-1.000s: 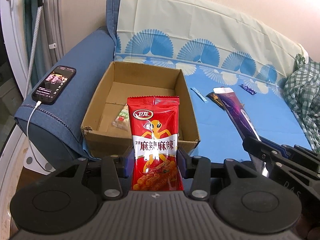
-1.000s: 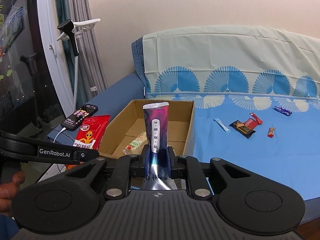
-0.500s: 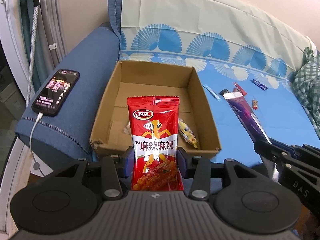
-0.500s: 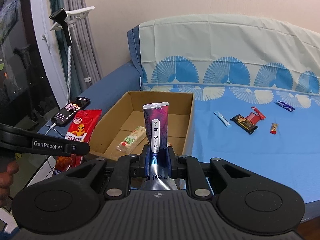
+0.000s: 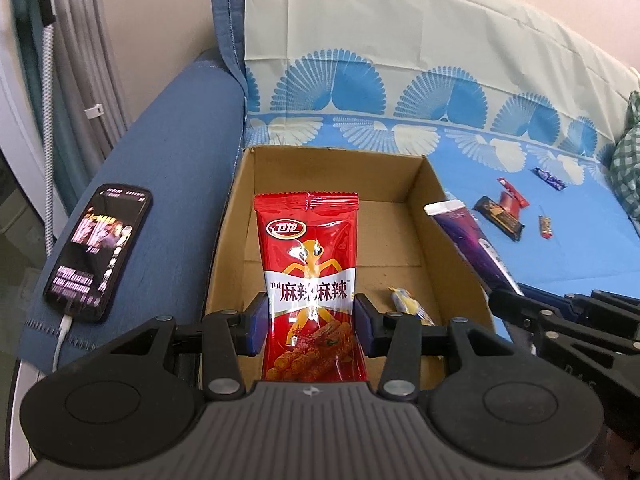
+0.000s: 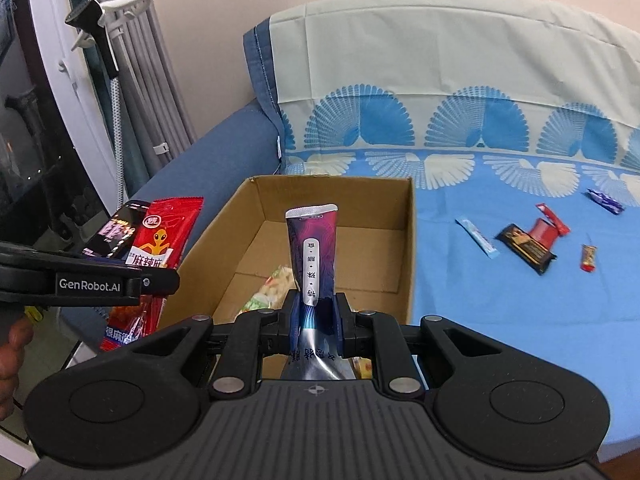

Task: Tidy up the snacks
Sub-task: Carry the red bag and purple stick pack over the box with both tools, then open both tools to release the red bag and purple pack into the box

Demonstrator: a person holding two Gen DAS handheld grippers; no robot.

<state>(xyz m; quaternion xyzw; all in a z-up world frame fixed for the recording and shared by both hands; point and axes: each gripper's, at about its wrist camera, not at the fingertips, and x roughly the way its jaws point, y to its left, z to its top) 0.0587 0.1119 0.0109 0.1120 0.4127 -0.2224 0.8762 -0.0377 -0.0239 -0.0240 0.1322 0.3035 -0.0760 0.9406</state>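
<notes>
My left gripper (image 5: 310, 318) is shut on a red snack bag (image 5: 310, 264) printed with an orange ant, held upright over the near end of an open cardboard box (image 5: 456, 236). My right gripper (image 6: 316, 320) is shut on a slim purple packet (image 6: 313, 254), upright above the same box (image 6: 404, 248). In the left wrist view the purple packet (image 5: 468, 248) hangs over the box's right wall. A yellow wrapped snack (image 5: 410, 306) and a pale green-and-white snack (image 6: 272, 288) lie on the box floor. Several small snacks, among them a black bar (image 6: 526, 246) and a red packet (image 6: 548, 228), lie on the blue sheet.
The box sits on a sofa covered by a blue fan-patterned sheet (image 6: 500, 300). A phone (image 5: 98, 252) on a charging cable lies on the blue armrest (image 5: 172, 168) left of the box. Curtains and a window frame stand at the far left. A checked cloth (image 5: 628, 168) lies at the right edge.
Both grippers have moved forward with their packets, from short of the box to over it; the box now looks nearer and the phone sits closer beside the left gripper.
</notes>
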